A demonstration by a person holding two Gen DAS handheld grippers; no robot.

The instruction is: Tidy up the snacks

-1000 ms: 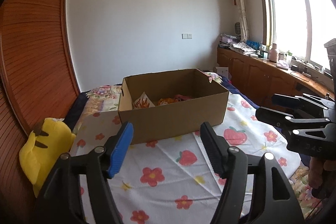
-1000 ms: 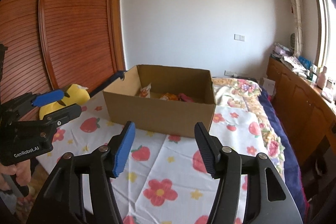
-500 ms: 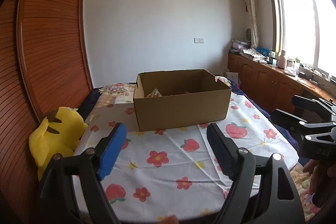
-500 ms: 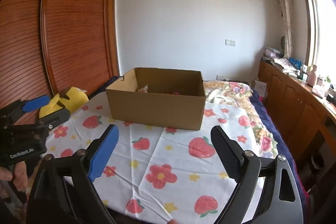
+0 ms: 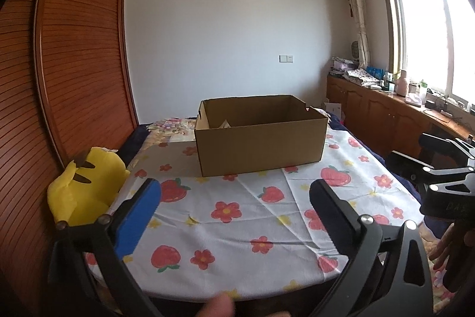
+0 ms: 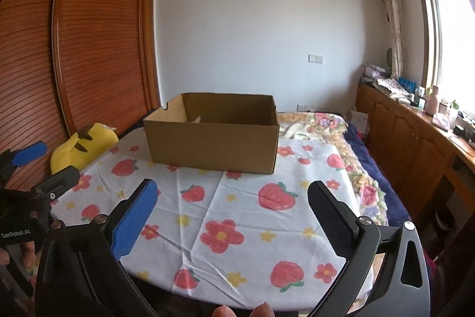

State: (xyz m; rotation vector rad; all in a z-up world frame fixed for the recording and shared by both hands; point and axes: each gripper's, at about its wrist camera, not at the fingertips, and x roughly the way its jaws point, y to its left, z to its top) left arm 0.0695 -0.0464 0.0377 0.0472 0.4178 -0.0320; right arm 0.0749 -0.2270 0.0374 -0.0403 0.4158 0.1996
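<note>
Snacks, only one pale packet [image 5: 224, 124] showing, lie inside the cardboard box [image 5: 259, 144] on the flowered cloth [image 5: 237, 216], presumably the collecting bin, while left gripper [image 5: 234, 202] and right gripper [image 6: 230, 202], well apart from it, are opening with nothing between their jaws.

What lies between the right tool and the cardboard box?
Only bare cloth: in the right wrist view, the flower-and-strawberry tablecloth runs unbroken from the empty, opening right tool to the cardboard box.
</note>
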